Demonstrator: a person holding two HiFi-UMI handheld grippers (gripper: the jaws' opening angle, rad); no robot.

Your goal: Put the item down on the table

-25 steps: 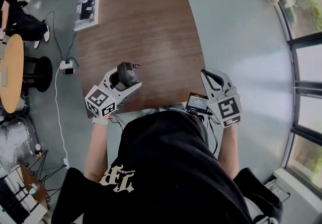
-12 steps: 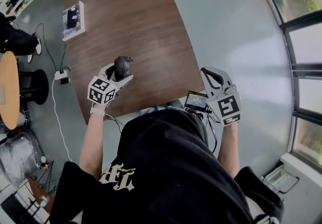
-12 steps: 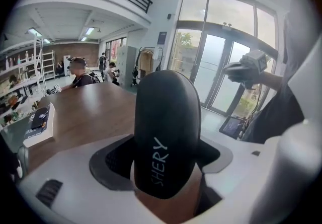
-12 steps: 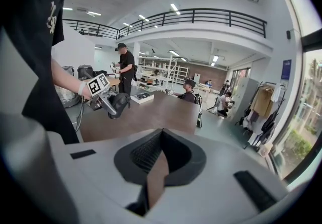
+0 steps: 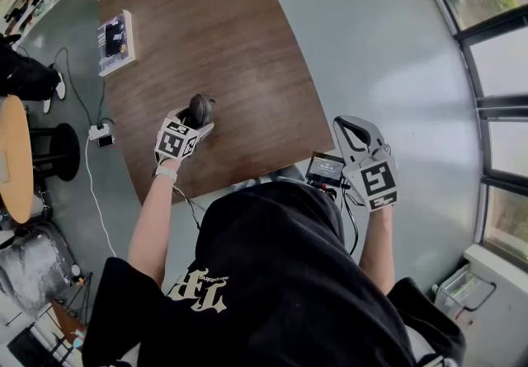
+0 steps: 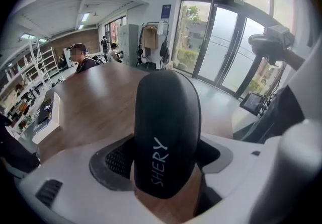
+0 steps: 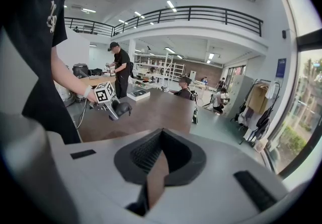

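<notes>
A black oval case (image 6: 166, 137) with white lettering stands up between the jaws of my left gripper (image 6: 166, 170), which is shut on it. In the head view the left gripper (image 5: 195, 120) holds the case (image 5: 199, 108) over the near left part of the brown wooden table (image 5: 231, 35). I cannot tell whether the case touches the tabletop. My right gripper (image 5: 346, 129) hangs off the table's near right corner, jaws shut with nothing in them. The right gripper view shows its own jaws (image 7: 150, 180) closed and the left gripper (image 7: 108, 98) with the case (image 7: 122, 109) over the table (image 7: 161, 109).
A flat box (image 5: 114, 42) lies at the table's far left edge. A small screen device (image 5: 324, 168) sits at the person's waist beside the right gripper. Round side table (image 5: 15, 155), stool and power strip (image 5: 101, 134) stand on the floor at left. People stand beyond the table's far end.
My left gripper has carried the case forward and farther over the table. The right gripper has stayed about where it was.
</notes>
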